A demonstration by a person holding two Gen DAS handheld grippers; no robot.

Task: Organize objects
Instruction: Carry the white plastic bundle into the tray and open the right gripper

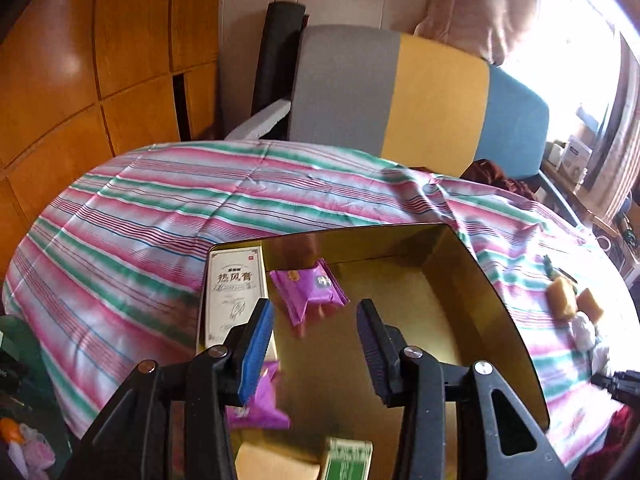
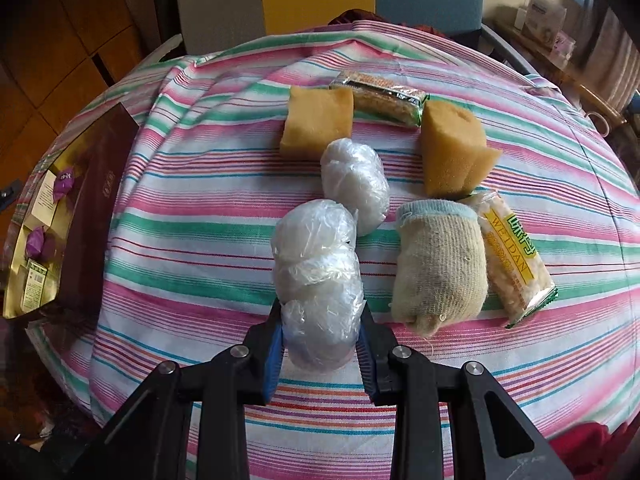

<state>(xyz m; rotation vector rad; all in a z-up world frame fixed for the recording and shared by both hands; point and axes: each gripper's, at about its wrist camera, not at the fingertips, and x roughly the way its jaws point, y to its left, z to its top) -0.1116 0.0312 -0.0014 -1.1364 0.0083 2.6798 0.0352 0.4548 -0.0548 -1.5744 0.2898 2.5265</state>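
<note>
My left gripper [image 1: 316, 324] is open and empty above the gold-lined box [image 1: 492, 304]. In the box lie a white carton [image 1: 234, 292], a purple snack packet [image 1: 310, 292], a second purple packet [image 1: 260, 404], a tan sponge [image 1: 276, 464] and a green carton [image 1: 346, 460]. My right gripper [image 2: 322, 344] is shut on a long clear plastic-wrapped bundle [image 2: 316, 280] lying on the striped cloth [image 2: 200, 240]. Beyond it lie a smaller plastic-wrapped bundle [image 2: 354, 182], two tan sponges [image 2: 316, 122] [image 2: 456, 152], a knitted sock roll [image 2: 440, 268] and two snack bars [image 2: 516, 256] [image 2: 384, 98].
The box shows at the left edge of the right wrist view [image 2: 92, 208], its brown wall toward the items. A grey, yellow and blue chair back [image 1: 400, 92] stands behind the table. Wooden cabinets [image 1: 80, 80] are at the left. A cluttered shelf [image 1: 576, 156] is by the window.
</note>
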